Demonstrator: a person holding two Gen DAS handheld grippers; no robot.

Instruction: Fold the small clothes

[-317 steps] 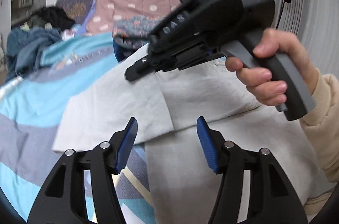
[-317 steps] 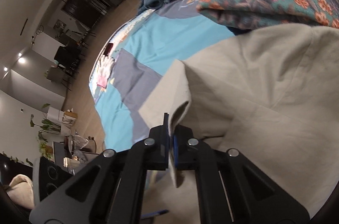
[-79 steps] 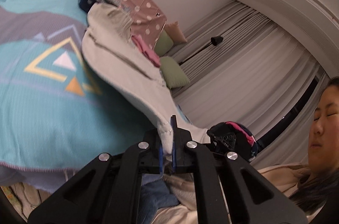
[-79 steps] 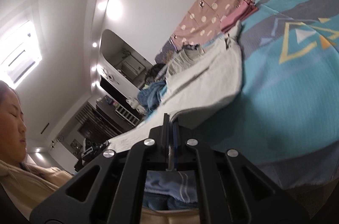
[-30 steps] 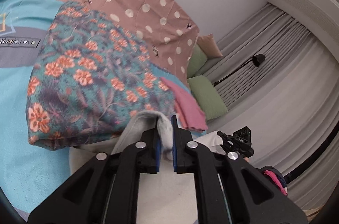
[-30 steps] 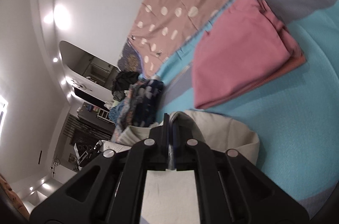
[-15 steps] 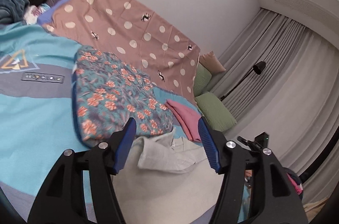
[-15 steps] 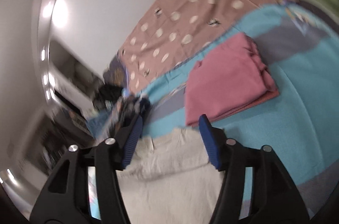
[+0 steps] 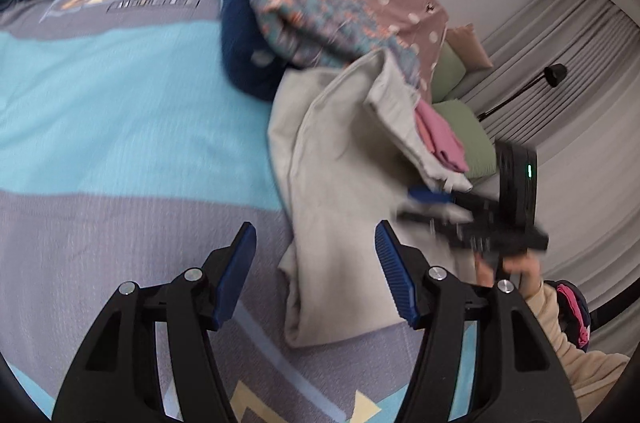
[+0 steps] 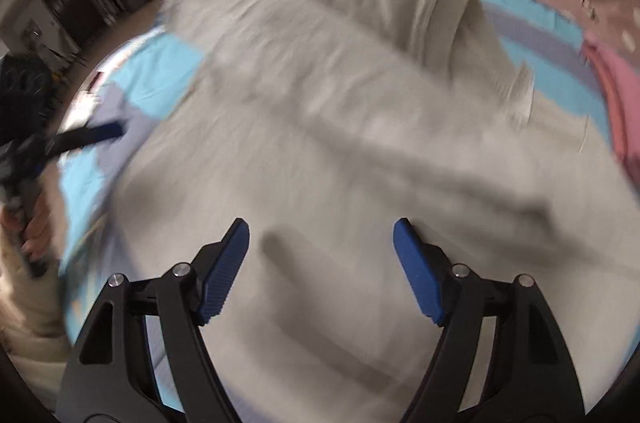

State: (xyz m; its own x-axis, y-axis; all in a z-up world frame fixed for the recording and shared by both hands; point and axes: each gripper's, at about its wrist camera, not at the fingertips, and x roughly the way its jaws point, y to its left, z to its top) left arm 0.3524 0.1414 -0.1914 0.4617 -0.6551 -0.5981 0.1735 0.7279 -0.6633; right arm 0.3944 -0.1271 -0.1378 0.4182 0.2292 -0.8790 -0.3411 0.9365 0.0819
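Cloth is the matter here: the beige garment [image 9: 336, 159] lies on the bed [image 9: 120, 111], doubled over itself so that one layer rests on another, its far edge bunched up against the floral bundle [image 9: 320, 11] and the pink folded piece [image 9: 440, 139]. It reads as a fold laid down and let go, since neither tool has any fabric between its fingers, and that would be why it sits slack and a little rumpled instead of taut. The left gripper [image 9: 316, 271] hovers low over the near edge of the garment, angled down at the bed, its blue-padded fingers [image 9: 236, 275] spread with only bedspread and cloth showing in the gap. The right gripper [image 10: 320, 271] points more steeply down over the broad middle of the beige garment, fingers likewise spread and touching nothing I can make out (the view is blurred, so the exact clearance above the cloth is hard to judge). From the left camera the right gripper appears beyond the garment's right side, held in a hand [image 9: 516, 271] with a cream sleeve [image 9: 572, 351] behind it. The placing beside other folded pieces suggests the garment is meant to end near that stack, though another fold looks needed first.
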